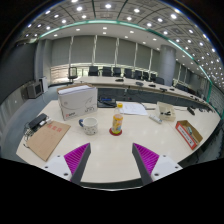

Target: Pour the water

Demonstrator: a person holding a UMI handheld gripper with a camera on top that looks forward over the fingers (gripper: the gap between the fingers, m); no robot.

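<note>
Nothing looked poured yet: the gripper (111, 156) hung with jaws wide apart and empty, short of the slim orange-labelled bottle (117, 123) beside a white ceramic mug (90, 126) on the pale worktop (120, 160).

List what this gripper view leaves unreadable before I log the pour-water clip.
- Mug, gripper view: too small and seen side-on, so any contents are hidden.
- Bottle, gripper view: label and liquid level too small to read.
- White box: printing too small.
- Gripper: fingers open, holding nothing.
</note>
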